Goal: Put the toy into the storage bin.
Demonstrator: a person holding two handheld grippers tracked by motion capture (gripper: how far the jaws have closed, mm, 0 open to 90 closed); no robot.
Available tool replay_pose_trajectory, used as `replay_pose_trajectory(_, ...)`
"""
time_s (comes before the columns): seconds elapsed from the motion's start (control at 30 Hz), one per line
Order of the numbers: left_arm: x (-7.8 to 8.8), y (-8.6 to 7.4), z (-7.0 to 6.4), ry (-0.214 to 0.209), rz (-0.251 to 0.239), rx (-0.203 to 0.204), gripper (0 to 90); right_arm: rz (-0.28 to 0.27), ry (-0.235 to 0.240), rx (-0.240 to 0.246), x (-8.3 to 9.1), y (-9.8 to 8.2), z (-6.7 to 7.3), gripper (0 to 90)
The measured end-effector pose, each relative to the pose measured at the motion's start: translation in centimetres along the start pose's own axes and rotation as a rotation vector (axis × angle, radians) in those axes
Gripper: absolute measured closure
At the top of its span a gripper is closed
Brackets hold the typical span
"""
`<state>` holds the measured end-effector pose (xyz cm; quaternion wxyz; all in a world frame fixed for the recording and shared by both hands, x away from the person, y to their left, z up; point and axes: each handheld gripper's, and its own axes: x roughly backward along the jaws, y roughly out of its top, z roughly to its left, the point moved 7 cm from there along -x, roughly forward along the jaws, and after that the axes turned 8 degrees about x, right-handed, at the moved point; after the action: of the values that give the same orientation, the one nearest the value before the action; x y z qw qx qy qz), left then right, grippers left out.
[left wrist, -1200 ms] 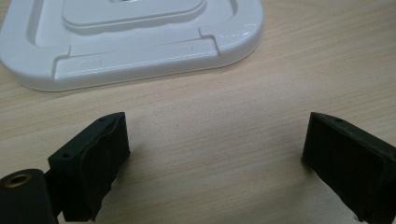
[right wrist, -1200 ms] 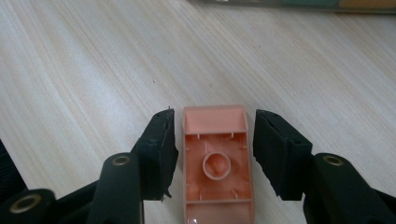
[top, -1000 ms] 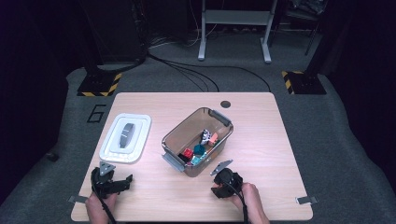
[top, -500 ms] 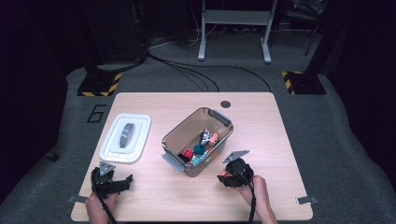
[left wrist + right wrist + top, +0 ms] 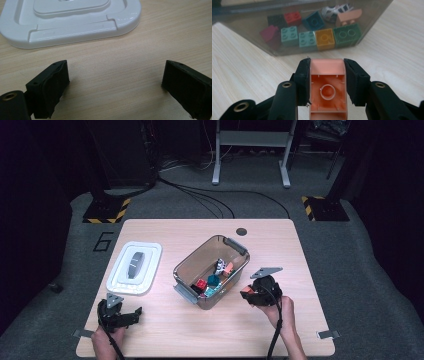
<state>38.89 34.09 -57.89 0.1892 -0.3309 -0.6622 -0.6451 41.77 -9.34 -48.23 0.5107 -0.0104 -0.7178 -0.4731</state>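
My right gripper (image 5: 327, 75) is shut on a salmon-pink brick (image 5: 327, 87), its hollow underside facing the camera. It hangs just off the near right side of a clear plastic bin (image 5: 190, 265) that holds several coloured bricks (image 5: 324, 37). In the high view the right gripper (image 5: 250, 293) is beside the bin's right corner. My left gripper (image 5: 131, 312) rests at the table's front left with its jaws wide apart. In the left gripper view the left gripper (image 5: 115, 82) has bare wood between its pads, and the white lid (image 5: 75, 22) lies just beyond.
The white bin lid (image 5: 134, 267) lies flat at the left of the wooden table (image 5: 280, 240). A dark round hole (image 5: 241, 231) marks the table's far edge. Cables and stand legs cross the floor behind.
My right gripper has risen and moved away from the front edge, up to the bin's right side, with the pink brick still in it. The left gripper has stayed put.
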Motion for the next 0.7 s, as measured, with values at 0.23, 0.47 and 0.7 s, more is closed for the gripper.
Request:
replay_pose_trajectory(0.23, 0.0, 0.0, 0.0, 0.001, 0.000, -0.002, 7.1, -0.035, -0.030, 0.023, 1.5, 2.3, -0.9, 58.5)
replay_pose_trajectory(0.47, 0.0, 0.0, 0.0, 0.001, -0.001, 0.001, 7.0, -0.077, -0.043, 0.021, 2.7, 4.5, -1.4, 58.5)
replay_pose_trajectory(0.7, 0.0, 0.0, 0.0, 0.002, -0.001, 0.002, 7.0, -0.121, -0.031, 0.049, 2.9, 7.3, -1.2, 58.5)
